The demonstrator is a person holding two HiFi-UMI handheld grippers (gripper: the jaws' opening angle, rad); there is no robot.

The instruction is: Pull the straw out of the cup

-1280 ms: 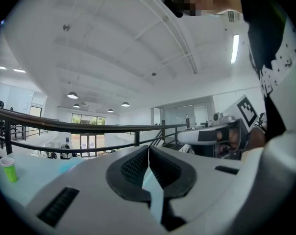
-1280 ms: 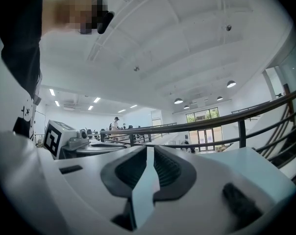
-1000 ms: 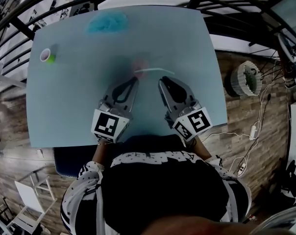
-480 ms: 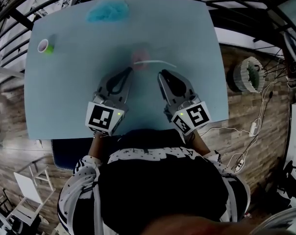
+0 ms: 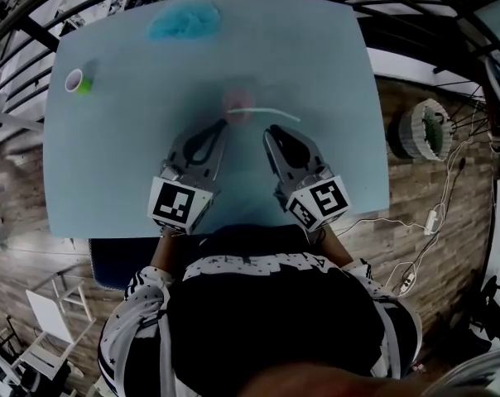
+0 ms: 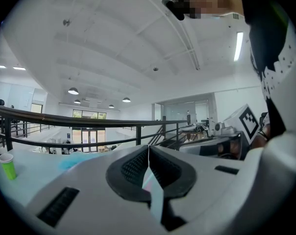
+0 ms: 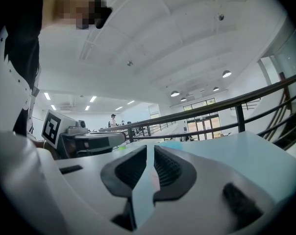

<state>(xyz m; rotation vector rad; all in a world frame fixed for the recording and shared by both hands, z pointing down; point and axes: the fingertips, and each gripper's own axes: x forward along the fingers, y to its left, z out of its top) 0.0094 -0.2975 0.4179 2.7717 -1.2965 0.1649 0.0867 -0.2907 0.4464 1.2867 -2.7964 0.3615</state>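
straw (image 5: 271, 111) lies just beyond the right hand-held gripper (image 5: 270, 130).

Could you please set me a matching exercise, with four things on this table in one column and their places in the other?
Things:
1. green cup
2. blue fluffy bundle
3. pink cup
4. white straw

Places:
A. just ahead of the left gripper
B. by the far edge of the table
C. reaching rightward out of the pink cup
D. near the table's left edge

Pairs: 1-D, 2-B, 3-A, 4-C.
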